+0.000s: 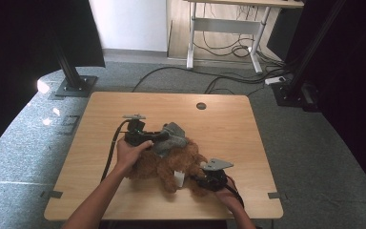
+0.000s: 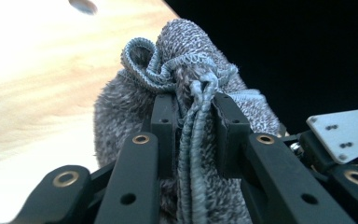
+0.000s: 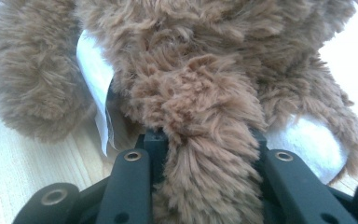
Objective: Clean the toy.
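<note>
A brown plush bear (image 1: 164, 164) lies on the wooden table (image 1: 219, 129), with a white label (image 1: 179, 180) at its near side. A grey knitted garment (image 1: 171, 137) sits bunched on the bear's far end. My left gripper (image 1: 156, 137) is shut on that garment; in the left gripper view the bunched grey knit (image 2: 193, 116) is pinched between the two black jaws. My right gripper (image 1: 204, 180) is shut on a furry brown limb of the bear (image 3: 205, 154), which fills the space between its jaws. The bear's white foot pad (image 3: 307, 144) shows beside that limb.
A round cable hole (image 1: 201, 106) sits near the table's far edge. Black stand posts (image 1: 71, 71) rise at the left and right behind the table, and cables (image 1: 228, 81) run across the grey carpet. A white-legged desk (image 1: 219, 28) stands farther back.
</note>
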`<state>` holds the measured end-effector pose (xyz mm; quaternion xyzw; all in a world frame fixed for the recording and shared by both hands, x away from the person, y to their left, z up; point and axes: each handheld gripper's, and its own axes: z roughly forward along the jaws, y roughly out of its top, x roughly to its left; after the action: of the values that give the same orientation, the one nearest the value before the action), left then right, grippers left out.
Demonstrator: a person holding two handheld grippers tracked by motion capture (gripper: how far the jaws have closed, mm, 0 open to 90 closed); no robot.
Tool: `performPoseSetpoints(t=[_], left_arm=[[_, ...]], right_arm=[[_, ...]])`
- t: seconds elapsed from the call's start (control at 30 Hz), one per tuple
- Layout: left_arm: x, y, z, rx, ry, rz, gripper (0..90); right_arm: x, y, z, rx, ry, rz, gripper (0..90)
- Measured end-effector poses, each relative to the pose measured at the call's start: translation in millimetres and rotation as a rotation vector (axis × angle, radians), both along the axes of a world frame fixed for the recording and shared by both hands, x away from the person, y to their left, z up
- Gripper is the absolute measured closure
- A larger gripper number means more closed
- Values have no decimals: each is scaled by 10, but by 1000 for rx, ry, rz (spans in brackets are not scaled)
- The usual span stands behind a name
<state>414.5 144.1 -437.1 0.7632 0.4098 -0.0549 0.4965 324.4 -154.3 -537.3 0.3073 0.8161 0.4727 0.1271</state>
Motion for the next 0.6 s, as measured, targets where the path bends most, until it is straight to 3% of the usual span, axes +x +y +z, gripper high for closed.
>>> performPoseSetpoints(t=[0.07, 0.3, 0.5, 0.6], left_arm=[[-7, -31, -65, 27, 11, -9, 723], [-113, 84, -204, -15, 40, -9, 731], [-271, 146, -236, -32, -2, -10, 734], [-348, 171, -256, -45, -20, -5, 734]], right_arm=[[-5, 0, 0, -2, 0, 2, 652], [-14, -1, -5, -6, 4, 3, 580], [-24, -59, 67, 30, 36, 26, 432], [-47, -100, 127, 61, 28, 49, 394]])
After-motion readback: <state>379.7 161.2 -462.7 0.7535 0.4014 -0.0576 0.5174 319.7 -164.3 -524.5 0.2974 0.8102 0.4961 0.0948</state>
